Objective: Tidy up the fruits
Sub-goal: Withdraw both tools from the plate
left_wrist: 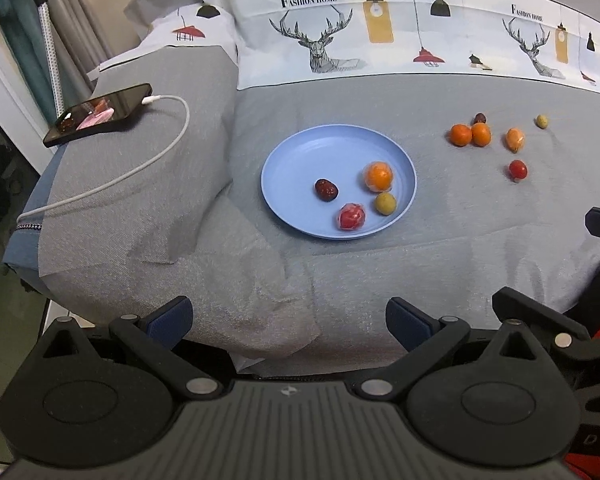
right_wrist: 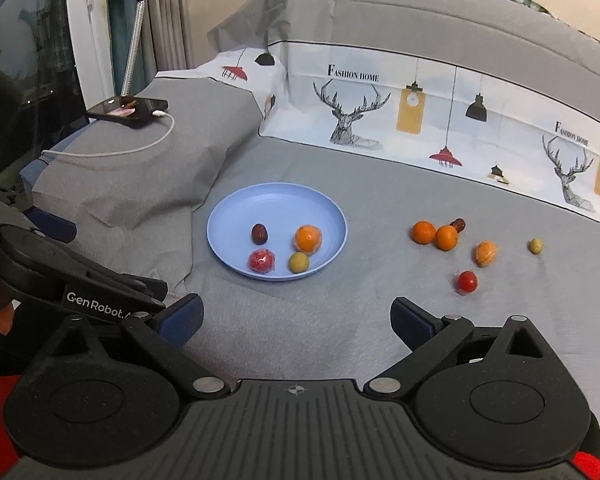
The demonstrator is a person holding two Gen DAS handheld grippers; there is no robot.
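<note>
A blue plate (left_wrist: 300,152) (right_wrist: 240,208) lies on the grey bedspread. It holds a dark red date (left_wrist: 326,189), a wrapped orange (left_wrist: 378,176), a wrapped red fruit (left_wrist: 351,217) and a yellow-green fruit (left_wrist: 385,203). To its right on the cloth lie two oranges (right_wrist: 435,234), a dark date (right_wrist: 458,224), a wrapped orange (right_wrist: 485,253), a red tomato (right_wrist: 467,281) and a small yellow-green fruit (right_wrist: 535,245). My left gripper (left_wrist: 288,326) is open and empty, near the bed's front edge. My right gripper (right_wrist: 297,324) is open and empty, in front of the plate.
A black phone (left_wrist: 100,114) on a white charging cable (left_wrist: 148,160) lies on a grey pillow at the left. A printed deer-pattern sheet (left_wrist: 324,44) runs along the back. The left gripper's body (right_wrist: 80,280) shows at the left of the right wrist view.
</note>
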